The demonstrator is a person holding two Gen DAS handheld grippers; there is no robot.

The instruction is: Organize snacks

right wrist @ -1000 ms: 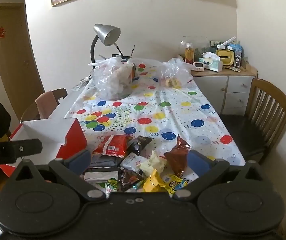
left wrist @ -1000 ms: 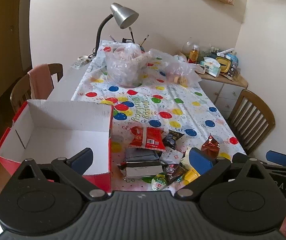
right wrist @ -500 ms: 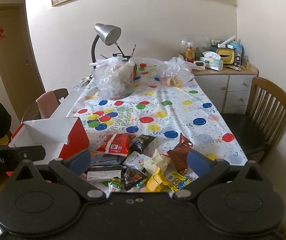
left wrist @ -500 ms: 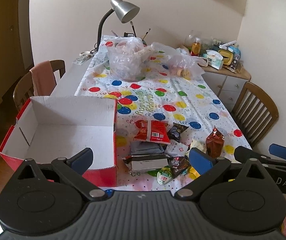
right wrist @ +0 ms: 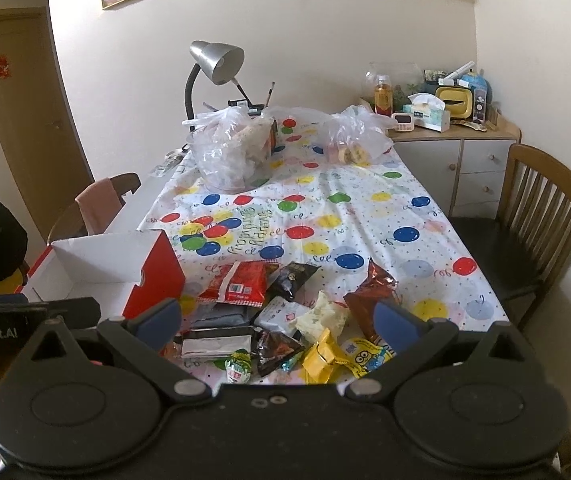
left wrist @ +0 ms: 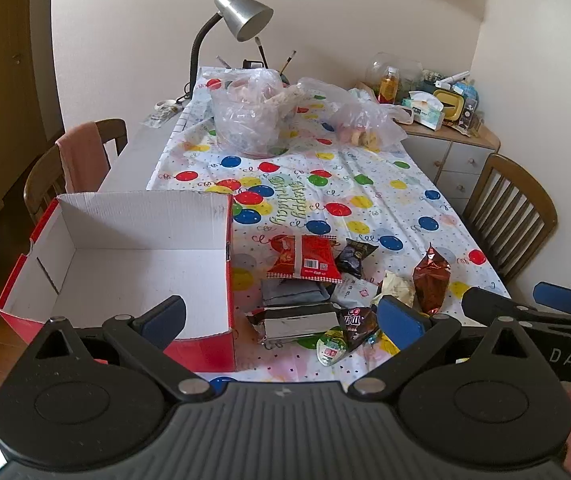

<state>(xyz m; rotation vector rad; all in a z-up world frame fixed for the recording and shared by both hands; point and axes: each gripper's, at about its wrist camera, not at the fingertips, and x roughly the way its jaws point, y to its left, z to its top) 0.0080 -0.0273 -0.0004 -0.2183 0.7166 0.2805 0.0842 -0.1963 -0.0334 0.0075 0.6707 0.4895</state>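
A pile of snack packets lies at the table's near end: a red packet (left wrist: pixel 305 258) (right wrist: pixel 239 282), a black one (left wrist: pixel 355 256) (right wrist: pixel 295 276), a brown foil bag (left wrist: pixel 431 280) (right wrist: pixel 369 292), a silver packet (left wrist: pixel 297 320) (right wrist: pixel 215 342) and yellow ones (right wrist: pixel 325 356). An open red box (left wrist: pixel 125 264) (right wrist: pixel 157 276) with a white, empty inside stands to their left. My left gripper (left wrist: pixel 281 318) hangs open above the near edge, between box and pile. My right gripper (right wrist: pixel 277 318) is open too, over the pile, holding nothing.
Two clear plastic bags (left wrist: pixel 245 116) (right wrist: pixel 355 140) and a silver desk lamp (left wrist: pixel 241 20) stand at the far end of the balloon-print tablecloth (left wrist: pixel 365 184). Wooden chairs (left wrist: pixel 513 208) (left wrist: pixel 77 160) flank the table. A cluttered cabinet (right wrist: pixel 445 136) is at the back right.
Both grippers have drawn back and risen a little, so more of the table's near edge, the box and the snack pile shows. Nothing on the table has moved.
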